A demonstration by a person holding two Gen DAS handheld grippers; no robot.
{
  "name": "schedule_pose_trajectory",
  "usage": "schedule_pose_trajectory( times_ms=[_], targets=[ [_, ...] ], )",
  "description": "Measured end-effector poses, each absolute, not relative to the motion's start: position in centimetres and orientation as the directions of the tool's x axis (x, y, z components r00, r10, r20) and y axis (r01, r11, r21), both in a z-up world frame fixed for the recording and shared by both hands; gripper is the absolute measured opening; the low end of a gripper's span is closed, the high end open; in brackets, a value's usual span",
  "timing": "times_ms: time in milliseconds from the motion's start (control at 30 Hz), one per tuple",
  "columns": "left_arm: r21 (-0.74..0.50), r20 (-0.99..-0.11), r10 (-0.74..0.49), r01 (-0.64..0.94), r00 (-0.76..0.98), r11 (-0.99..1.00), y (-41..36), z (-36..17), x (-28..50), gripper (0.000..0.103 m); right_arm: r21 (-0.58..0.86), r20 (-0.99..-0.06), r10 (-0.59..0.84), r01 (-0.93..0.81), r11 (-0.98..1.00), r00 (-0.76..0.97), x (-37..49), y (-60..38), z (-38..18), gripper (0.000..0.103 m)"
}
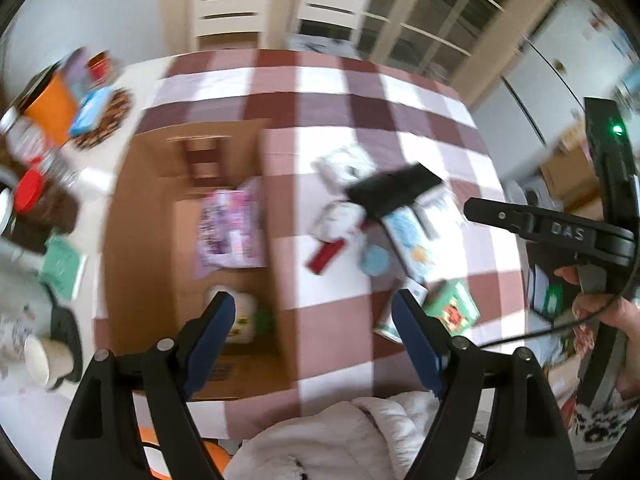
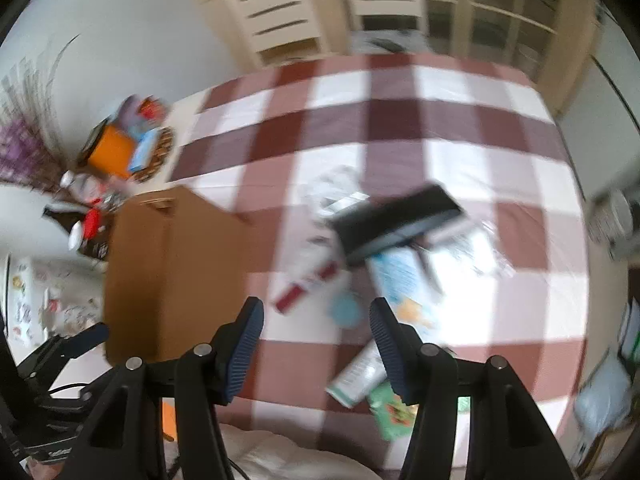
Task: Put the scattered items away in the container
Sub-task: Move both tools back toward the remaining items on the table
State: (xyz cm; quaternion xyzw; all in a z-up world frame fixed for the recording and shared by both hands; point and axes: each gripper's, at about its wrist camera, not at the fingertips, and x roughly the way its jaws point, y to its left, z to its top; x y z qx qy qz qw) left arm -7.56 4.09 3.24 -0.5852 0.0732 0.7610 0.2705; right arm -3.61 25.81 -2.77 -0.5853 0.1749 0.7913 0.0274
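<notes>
An open cardboard box point(image 1: 144, 208) stands on the checked table at the left; it holds a pink-purple packet point(image 1: 232, 228) and a white item point(image 1: 244, 312). It shows as a brown block in the right wrist view point(image 2: 172, 272). Scattered items lie to its right: a black flat box point(image 1: 394, 190) point(image 2: 396, 216), a light blue packet point(image 1: 408, 236) point(image 2: 400, 276), a red-white stick pack point(image 1: 326, 254) point(image 2: 306, 284), a green carton point(image 1: 454, 306) point(image 2: 390, 410) and white wrappers point(image 1: 344, 164). My left gripper point(image 1: 312, 328) is open and empty above the box's right wall. My right gripper point(image 2: 316, 340) is open and empty above the items.
The red-and-white checked cloth point(image 1: 328, 100) covers the table. Clutter sits at the far left: an orange box point(image 1: 52, 108), a red lid point(image 1: 28, 190), a paper cup point(image 1: 48, 360). A white fluffy sleeve point(image 1: 340, 436) is at the near edge. Cupboards point(image 1: 240, 0) stand behind.
</notes>
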Motion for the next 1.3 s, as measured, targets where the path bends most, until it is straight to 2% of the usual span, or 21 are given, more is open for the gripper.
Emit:
schedule_pose_trajectory(
  times_ms=[300,600,733,933,1033,1300],
  targets=[
    [-0.245,-0.938,0.345,-0.682,-0.011,-0.688,14.3,1.1,-2.2,0.082,0.202,-0.967,-0.128,-0.359,-0.911,-0.221,3.3,33.1,-7.4,0.057],
    [-0.244,-0.965,0.243,-0.676,0.098,-0.695,18.3,-6.9,-0.3,0.082,0.254,-0.964,-0.200,-0.385,-0.887,-0.175,7.3,35.8,-11.8,0.057],
    [-0.254,-0.966,0.232,-0.613,0.117,-0.748,18.3,-10.4,-1.6,0.082,0.260,-0.960,-0.204,-0.341,-0.903,-0.191,6.1,36.5,-12.4,0.057],
    [-0.242,-0.969,0.227,-0.601,0.101,-0.762,19.8,-13.0,-3.0,0.082,0.268,-0.955,-0.211,-0.298,-0.916,-0.209,3.2,37.3,-12.4,0.057],
    [-0.184,-0.981,0.182,-0.628,0.067,-0.756,20.8,-14.1,-3.0,0.082,0.273,-0.953,-0.217,-0.289,-0.918,-0.210,1.9,37.5,-12.6,0.057],
    [-0.131,-0.990,0.136,-0.611,0.039,-0.781,20.2,-16.5,-3.8,0.083,0.322,-0.943,-0.270,-0.320,-0.891,-0.196,-2.8,38.5,-15.4,0.057]
  ],
)
